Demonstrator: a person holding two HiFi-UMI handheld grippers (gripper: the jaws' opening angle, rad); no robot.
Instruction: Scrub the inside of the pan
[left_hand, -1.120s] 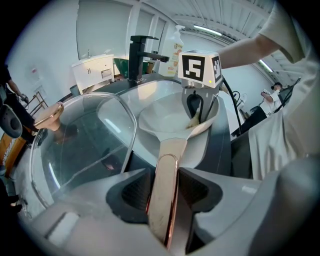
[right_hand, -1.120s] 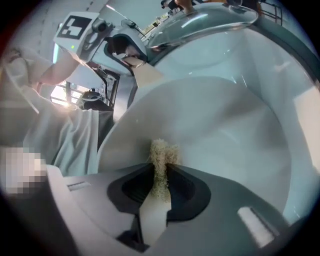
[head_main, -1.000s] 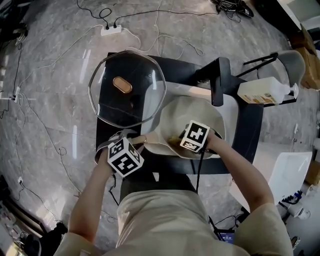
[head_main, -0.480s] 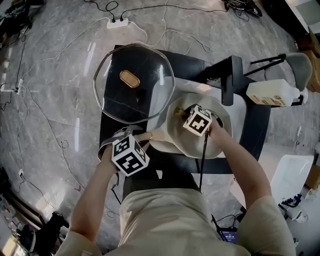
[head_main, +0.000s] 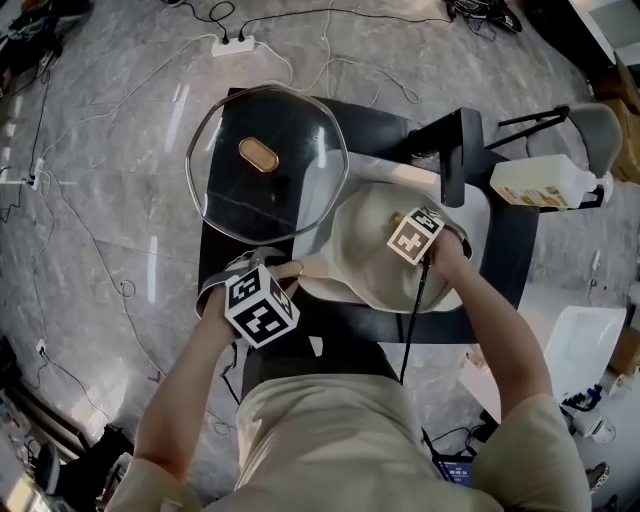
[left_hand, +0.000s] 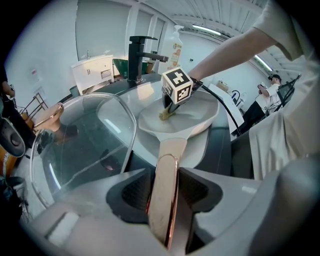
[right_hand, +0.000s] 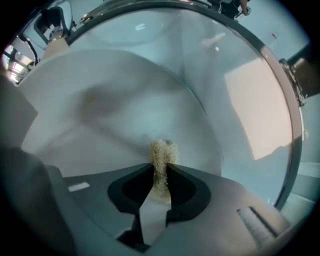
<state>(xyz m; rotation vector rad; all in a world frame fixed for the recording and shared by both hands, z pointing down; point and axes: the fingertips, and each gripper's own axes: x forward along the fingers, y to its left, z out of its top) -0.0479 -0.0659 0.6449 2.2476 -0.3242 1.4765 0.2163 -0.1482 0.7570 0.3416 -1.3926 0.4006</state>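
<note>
A cream pan (head_main: 365, 262) lies tilted over the sink. Its rose-gold handle (left_hand: 166, 186) runs between the jaws of my left gripper (left_hand: 165, 192), which is shut on it at the pan's near left (head_main: 283, 277). My right gripper (head_main: 417, 236) points straight down into the right half of the pan. It is shut on a tan scrubber (right_hand: 161, 159), whose tip presses on the pan's pale inner wall (right_hand: 110, 105). From the left gripper view, the scrubber (left_hand: 165, 113) shows under the right gripper's marker cube (left_hand: 177, 85).
A large glass lid (head_main: 267, 166) with a copper knob rests just left of the pan, touching its rim. A black faucet (head_main: 456, 158) rises behind the pan, and a soap bottle (head_main: 543, 183) lies at the right. Cables trail across the marble floor (head_main: 110, 200). A person (left_hand: 264, 97) stands far off.
My right gripper has swept the scrubber from the pan's near side across to its far right and tipped to point straight down. The left gripper has kept its hold on the handle.
</note>
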